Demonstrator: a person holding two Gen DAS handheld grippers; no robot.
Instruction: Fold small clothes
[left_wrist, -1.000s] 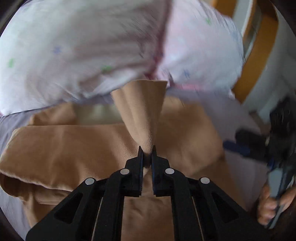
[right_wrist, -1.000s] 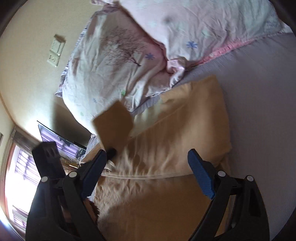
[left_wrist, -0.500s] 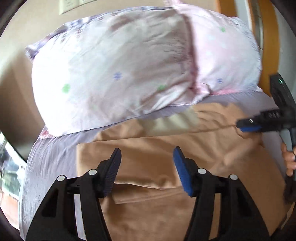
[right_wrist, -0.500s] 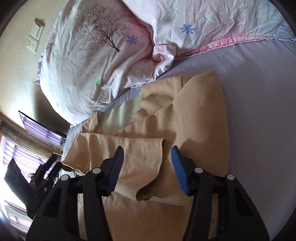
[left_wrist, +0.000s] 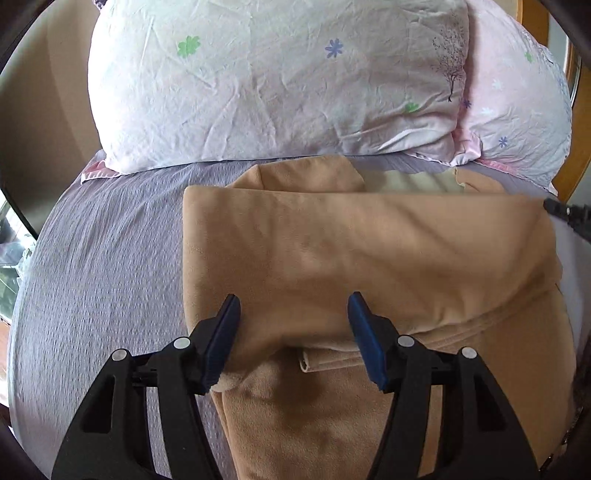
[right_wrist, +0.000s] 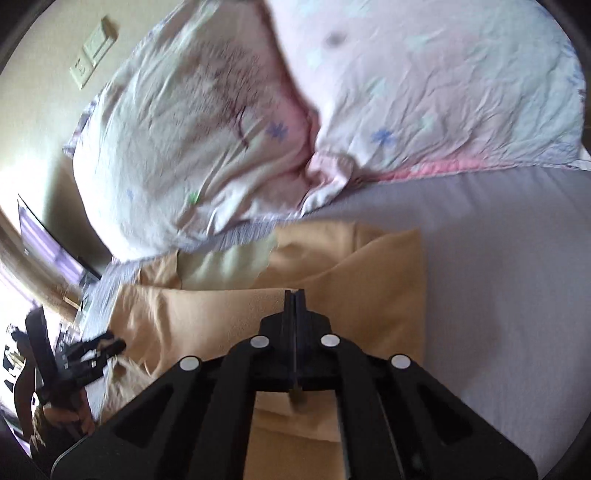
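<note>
The tan garment (left_wrist: 369, 251), soft, light and limp fleece by the look of it, should sag from any pinch, so an edge or corner of the folded layer seems the best hold. It lies on the lavender bed (left_wrist: 103, 266) below two floral pillows (left_wrist: 273, 81), sleeve folded across, pale lining showing at the collar. The left gripper (left_wrist: 293, 325) is spread open over its near fold; the right gripper (right_wrist: 294, 306) has its fingers pressed together, whether on cloth I cannot tell

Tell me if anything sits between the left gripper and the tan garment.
Nothing visible does. The left gripper is open directly over the tan garment, its fingers straddling the folded edge. The pillows lie beyond the garment, clear of it.
</note>
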